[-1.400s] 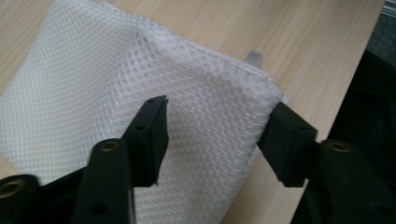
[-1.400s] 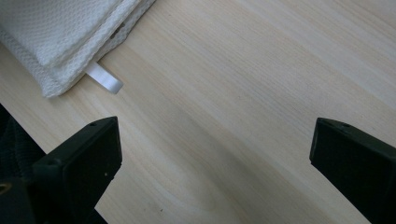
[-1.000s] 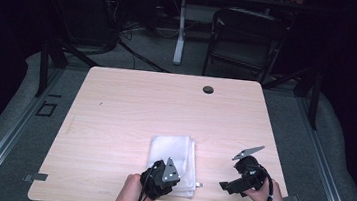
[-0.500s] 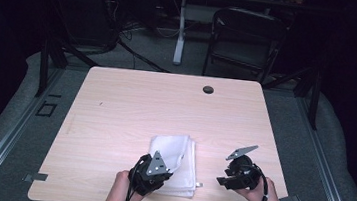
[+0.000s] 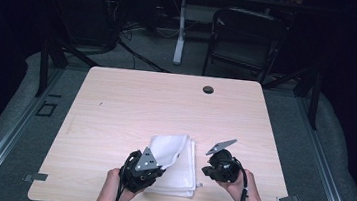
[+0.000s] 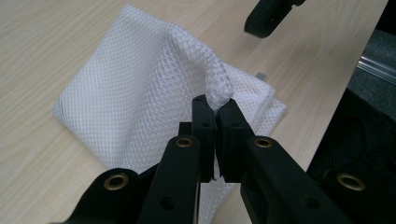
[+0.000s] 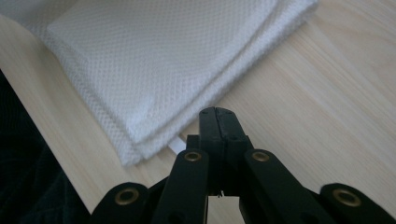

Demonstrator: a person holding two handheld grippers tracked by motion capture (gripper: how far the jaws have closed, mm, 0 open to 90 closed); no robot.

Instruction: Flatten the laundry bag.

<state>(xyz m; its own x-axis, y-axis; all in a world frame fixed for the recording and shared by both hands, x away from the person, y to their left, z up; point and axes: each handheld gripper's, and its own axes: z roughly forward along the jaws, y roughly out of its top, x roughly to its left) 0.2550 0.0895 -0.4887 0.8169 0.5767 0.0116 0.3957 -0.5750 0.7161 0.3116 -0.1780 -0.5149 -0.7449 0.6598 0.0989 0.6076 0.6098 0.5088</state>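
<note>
table: bare light wood, I see no container on it | white mesh cloth: folded, at near edge between my hands | progress: I judge unfolding barely begun, top layer lifted | left gripper: clamped on cloth fold | right gripper: jaws just closed, empty, beside cloth corner

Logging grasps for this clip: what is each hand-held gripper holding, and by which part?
The left hand-held gripper pinches a raised fold of the top layer of the white mesh cloth. The right hand-held gripper is shut on nothing, beside the cloth's edge.
</note>
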